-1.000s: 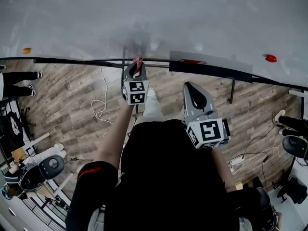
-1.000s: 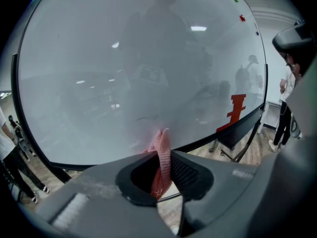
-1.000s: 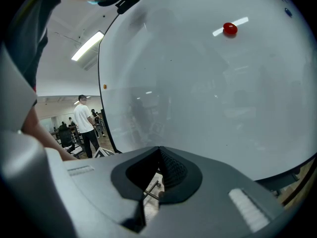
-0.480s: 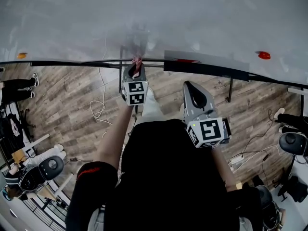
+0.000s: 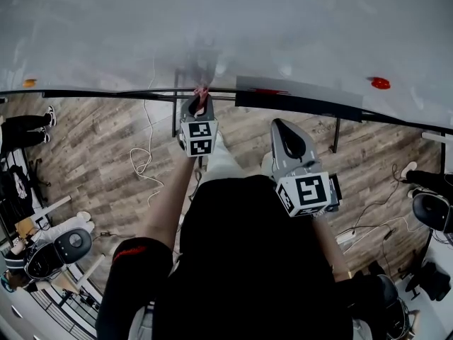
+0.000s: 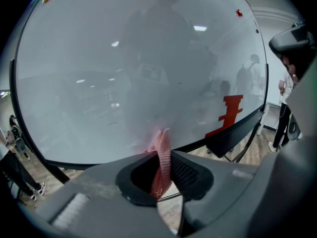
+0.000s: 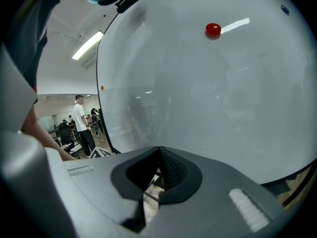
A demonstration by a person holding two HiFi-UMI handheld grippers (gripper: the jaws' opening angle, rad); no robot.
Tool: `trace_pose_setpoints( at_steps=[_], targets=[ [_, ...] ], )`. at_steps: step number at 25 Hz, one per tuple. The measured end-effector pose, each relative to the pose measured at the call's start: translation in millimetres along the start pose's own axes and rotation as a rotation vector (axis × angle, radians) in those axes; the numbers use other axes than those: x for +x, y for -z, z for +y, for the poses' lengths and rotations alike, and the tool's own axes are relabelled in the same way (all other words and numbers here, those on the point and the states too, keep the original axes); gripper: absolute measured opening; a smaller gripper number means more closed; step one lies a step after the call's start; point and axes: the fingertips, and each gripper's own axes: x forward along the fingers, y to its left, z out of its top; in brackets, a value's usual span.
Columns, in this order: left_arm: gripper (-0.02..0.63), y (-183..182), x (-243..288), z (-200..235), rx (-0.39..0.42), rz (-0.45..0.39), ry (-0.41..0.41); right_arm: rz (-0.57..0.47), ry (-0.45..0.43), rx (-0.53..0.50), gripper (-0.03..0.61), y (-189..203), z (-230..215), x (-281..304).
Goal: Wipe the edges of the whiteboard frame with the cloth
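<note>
A large whiteboard [image 5: 226, 27] fills the top of the head view, edged below by a black frame [image 5: 106, 94]. My left gripper [image 5: 200, 99] is shut on a pink cloth [image 5: 201, 91], whose tip touches the lower frame edge. In the left gripper view the pink cloth [image 6: 161, 160] stands pinched between the jaws against the board's bottom edge [image 6: 64, 163]. My right gripper [image 5: 287, 134] hangs lower and to the right, away from the board, shut with nothing in it. In the right gripper view the right gripper [image 7: 157, 180] faces the white surface and the frame's side edge [image 7: 99, 93].
A black tray [image 5: 297, 103] with a red marker [image 5: 267, 90] hangs on the lower frame. Red [image 5: 381, 83] and orange [image 5: 29, 83] magnets sit on the board. Stand legs [image 5: 334, 134] and a white cable [image 5: 141, 161] lie on the wooden floor. People [image 7: 81, 120] and chairs stand around.
The board and its magnets have slid left in the head view. My left gripper keeps the cloth on the lower frame edge. The right gripper has barely moved.
</note>
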Motion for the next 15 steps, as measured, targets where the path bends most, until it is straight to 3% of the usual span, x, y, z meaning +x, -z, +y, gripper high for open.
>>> trace_pose_setpoints(
  at_steps=[15],
  targets=[
    [0.054, -5, 2, -16, -0.017, 0.012, -0.024, 0.005, -0.036, -0.03, 0.002, -8, -22, -6]
  ],
)
